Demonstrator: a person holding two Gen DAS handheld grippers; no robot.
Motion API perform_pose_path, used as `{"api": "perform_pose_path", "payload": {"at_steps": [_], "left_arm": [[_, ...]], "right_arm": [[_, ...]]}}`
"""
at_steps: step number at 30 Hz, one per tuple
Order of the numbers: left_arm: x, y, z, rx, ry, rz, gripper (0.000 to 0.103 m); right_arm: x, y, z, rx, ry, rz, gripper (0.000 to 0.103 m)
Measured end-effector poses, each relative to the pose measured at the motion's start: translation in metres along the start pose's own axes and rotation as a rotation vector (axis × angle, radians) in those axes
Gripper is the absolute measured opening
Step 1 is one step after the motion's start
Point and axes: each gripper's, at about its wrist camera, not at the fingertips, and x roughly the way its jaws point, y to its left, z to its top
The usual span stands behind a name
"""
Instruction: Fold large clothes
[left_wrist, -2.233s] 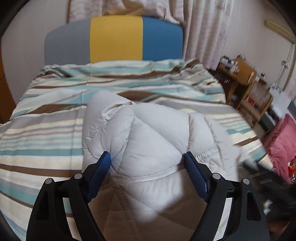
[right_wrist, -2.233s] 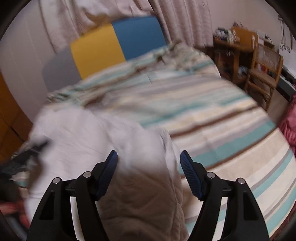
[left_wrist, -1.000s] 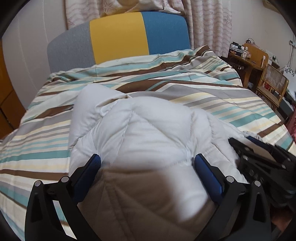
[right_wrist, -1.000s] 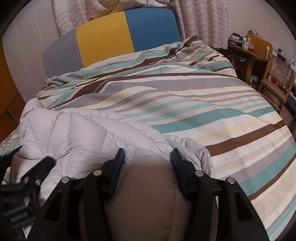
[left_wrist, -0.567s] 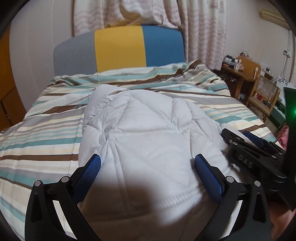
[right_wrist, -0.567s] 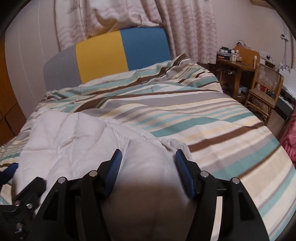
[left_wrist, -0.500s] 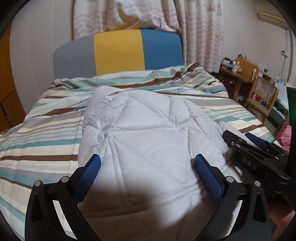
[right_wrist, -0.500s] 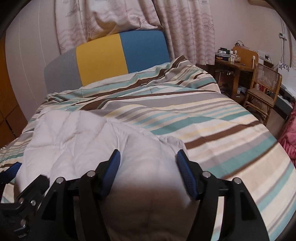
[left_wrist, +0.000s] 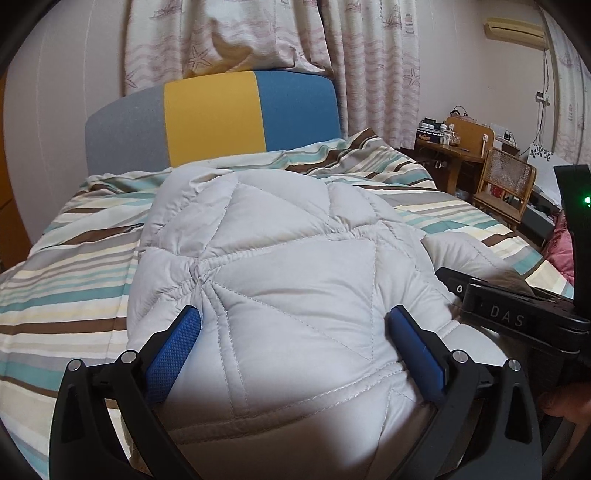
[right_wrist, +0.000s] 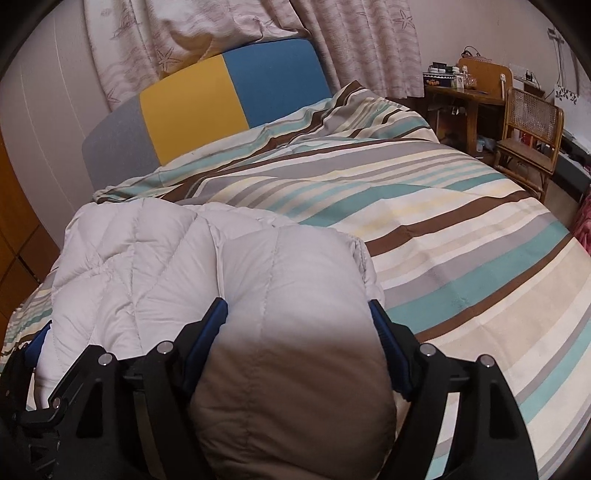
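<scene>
A pale grey quilted puffer jacket (left_wrist: 280, 266) lies bunched on the striped bed; it also shows in the right wrist view (right_wrist: 155, 266). My left gripper (left_wrist: 293, 336) has its blue pads (left_wrist: 173, 347) pressed against a thick bulge of the jacket at its hem. My right gripper (right_wrist: 299, 332) squeezes another padded fold, with the tan lining (right_wrist: 291, 406) bulging between its fingers (right_wrist: 207, 332). The right gripper's black body appears at the right of the left wrist view (left_wrist: 509, 314).
The striped duvet (right_wrist: 443, 229) covers the bed, with a grey, yellow and blue headboard (left_wrist: 214, 118) and curtains behind. A wooden desk (right_wrist: 465, 88) and cane chair (right_wrist: 528, 125) stand to the right of the bed.
Both grippers have lifted and tilted up, so the jacket bulges higher between the fingers and more of the room shows. The right gripper's jaws have spread slightly around the fold.
</scene>
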Motion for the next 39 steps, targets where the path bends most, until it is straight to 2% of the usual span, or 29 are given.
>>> {"api": "perform_pose_path", "payload": {"at_steps": [6, 10, 13, 16, 20, 23, 26, 29, 34, 36, 39], "left_arm": [[-0.019, -0.011, 0.002, 0.046, 0.005, 0.06, 0.1], [-0.042, -0.014, -0.006, 0.065, 0.003, 0.012, 0.1], [-0.052, -0.02, -0.02, 0.103, -0.023, 0.012, 0.1], [-0.052, -0.024, -0.031, 0.139, -0.022, -0.007, 0.1], [-0.038, -0.028, -0.033, 0.18, 0.026, -0.037, 0.1], [-0.034, -0.025, -0.03, 0.167, 0.052, -0.055, 0.1], [-0.041, -0.016, -0.021, 0.168, 0.091, -0.108, 0.1], [-0.053, 0.0, -0.013, 0.114, 0.104, -0.149, 0.1], [-0.054, 0.05, -0.008, -0.074, 0.162, -0.132, 0.1], [-0.044, 0.07, -0.013, -0.158, 0.23, -0.191, 0.1], [-0.032, 0.084, -0.018, -0.23, 0.309, -0.278, 0.1]], "right_arm": [[-0.014, 0.005, 0.0, -0.022, -0.014, -0.027, 0.078], [-0.043, -0.003, -0.012, 0.04, -0.015, 0.009, 0.079], [-0.062, -0.011, -0.026, 0.083, -0.014, 0.032, 0.082], [-0.065, -0.018, -0.039, 0.102, 0.009, 0.017, 0.083], [-0.054, -0.024, -0.058, 0.15, 0.028, 0.023, 0.084], [-0.053, -0.025, -0.055, 0.177, 0.053, 0.035, 0.084], [-0.056, -0.028, -0.046, 0.164, 0.096, 0.057, 0.086], [-0.055, -0.039, -0.037, 0.211, 0.17, 0.122, 0.088], [-0.05, -0.051, -0.03, 0.235, 0.267, 0.196, 0.091], [-0.047, -0.055, -0.028, 0.235, 0.309, 0.22, 0.091], [-0.038, -0.058, -0.026, 0.243, 0.366, 0.249, 0.09]]}}
